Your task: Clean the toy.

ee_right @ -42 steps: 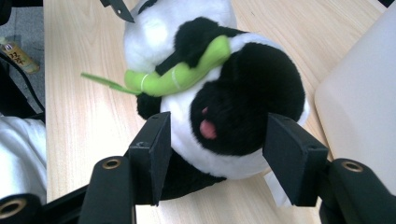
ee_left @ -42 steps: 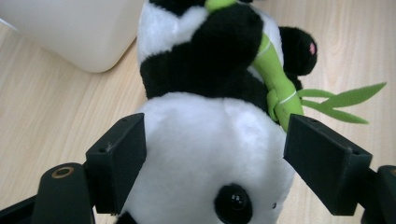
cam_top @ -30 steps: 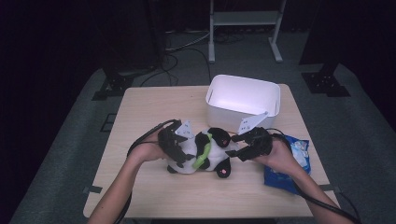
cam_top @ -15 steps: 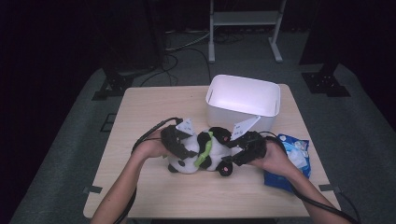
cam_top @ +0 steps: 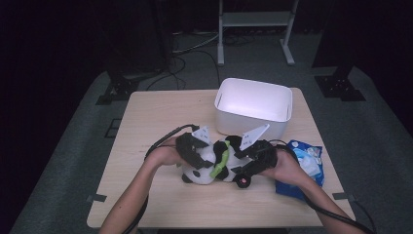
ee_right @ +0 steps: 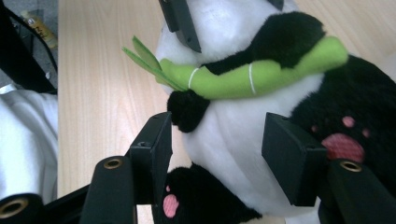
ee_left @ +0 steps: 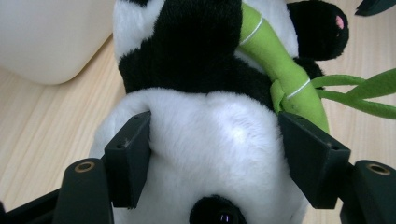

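The jaws of the left gripper [cam_top: 197, 155] have just been closing and are now pressed against the white head of the toy panda [cam_top: 216, 163]. The right gripper [cam_top: 248, 163] has been brought left, closer against the panda's body.

Fluffy plush panda [ee_left: 205, 126] with felt-like green bamboo [ee_right: 252, 74], matt black plastic tongs, pale smooth wood-grain table [cam_top: 160, 117], glossy white plastic bin [cam_top: 253, 105].

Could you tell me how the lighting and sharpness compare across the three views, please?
High view: dark surroundings, the table and white bin lit, detail soft. Left gripper view: evenly lit, panda toy fur sharp, the bin corner soft. Right gripper view: bright, the green bamboo crisp, the pink paw at the right edge blurred.
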A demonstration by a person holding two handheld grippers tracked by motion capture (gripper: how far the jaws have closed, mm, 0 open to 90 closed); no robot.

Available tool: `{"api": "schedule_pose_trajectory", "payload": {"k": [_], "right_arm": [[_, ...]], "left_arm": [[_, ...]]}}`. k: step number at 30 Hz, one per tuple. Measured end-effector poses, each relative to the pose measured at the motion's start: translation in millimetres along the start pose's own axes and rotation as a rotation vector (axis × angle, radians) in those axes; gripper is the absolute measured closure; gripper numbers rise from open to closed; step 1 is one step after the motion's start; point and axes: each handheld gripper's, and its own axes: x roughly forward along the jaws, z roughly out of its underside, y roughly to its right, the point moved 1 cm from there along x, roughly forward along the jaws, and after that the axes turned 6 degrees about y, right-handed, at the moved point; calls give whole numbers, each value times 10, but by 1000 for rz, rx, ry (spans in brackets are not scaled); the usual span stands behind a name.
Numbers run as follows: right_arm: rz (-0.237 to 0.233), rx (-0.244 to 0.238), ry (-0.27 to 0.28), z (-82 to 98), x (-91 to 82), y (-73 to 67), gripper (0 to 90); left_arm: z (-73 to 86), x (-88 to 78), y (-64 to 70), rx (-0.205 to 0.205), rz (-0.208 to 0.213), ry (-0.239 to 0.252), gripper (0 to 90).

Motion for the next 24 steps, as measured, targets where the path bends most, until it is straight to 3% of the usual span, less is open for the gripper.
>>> {"api": "schedule_pose_trajectory", "payload": {"k": [4, 8, 13, 16, 24], "right_arm": [[-11, -6, -10, 15, 32, -21, 424], [-3, -18, -13, 30, 68, -21, 432], [30, -14, -18, 44, 120, 13, 447], [22, -1, -10, 32, 117, 48, 462], [60, 27, 9, 18, 89, 155, 442]], "left_arm": [[-41, 43, 24, 8, 26, 6, 297], [-54, 46, 24, 26, 23, -2, 296], [-63, -28, 0, 18, -21, 30, 242], [-75, -60, 16, 26, -42, 40, 204], [-123, -154, 148, 99, -44, 25, 185]]}}
